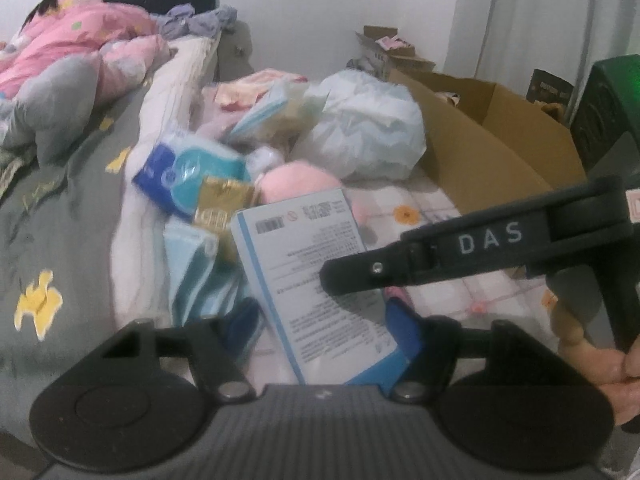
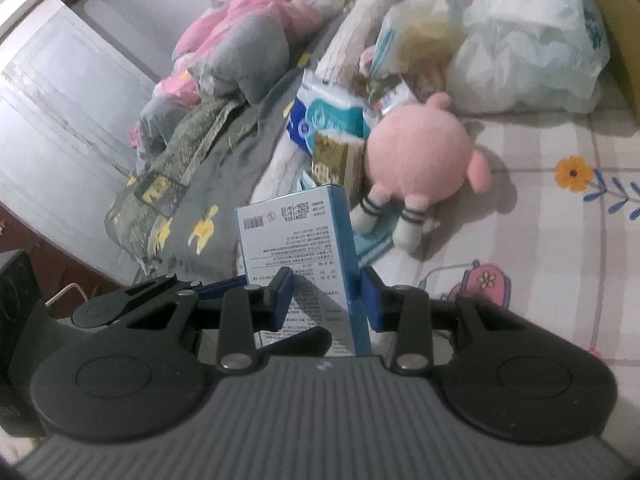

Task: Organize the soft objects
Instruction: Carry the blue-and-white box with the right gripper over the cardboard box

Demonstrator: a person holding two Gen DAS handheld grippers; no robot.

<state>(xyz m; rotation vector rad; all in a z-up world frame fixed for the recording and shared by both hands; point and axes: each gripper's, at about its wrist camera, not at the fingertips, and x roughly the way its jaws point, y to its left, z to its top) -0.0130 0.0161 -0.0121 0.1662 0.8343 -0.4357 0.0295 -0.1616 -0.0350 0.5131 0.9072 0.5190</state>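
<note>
Two wrist views over a cluttered bed. A flat white-and-blue box [image 2: 304, 248], printed with a barcode and small text, is held clear of the bed [image 2: 560, 120] by both grippers at once. In the right wrist view the right gripper [image 2: 326, 300] has its blue fingers [image 2: 374, 300] clamped on the box's narrow sides near its lower end. In the left wrist view the left gripper [image 1: 324, 340] has its fingers pressed against the wider faces of the same box [image 1: 304, 264], so these stand further apart. The right gripper's black body crosses the right of that view, with the person's hand [image 1: 624, 380] at the edge.

Behind the box lies the heap to be sorted: a pink plush toy [image 2: 420, 152], a blue tissue pack [image 2: 332, 120], a gold packet [image 2: 332, 160] and a white plastic bag [image 2: 532, 40]. An open cardboard carton [image 1: 500, 144] stands at the bed's far right corner; a pink bundle [image 1: 72, 40] and a grey quilt [image 1: 60, 220] lie along the left edge.

Step in hand, as judged: carrying one picked item away from the heap. The next move calls for a shared, level transfer to wherever the box belongs, possibly the carton, with both grips released only once it is supported.
</note>
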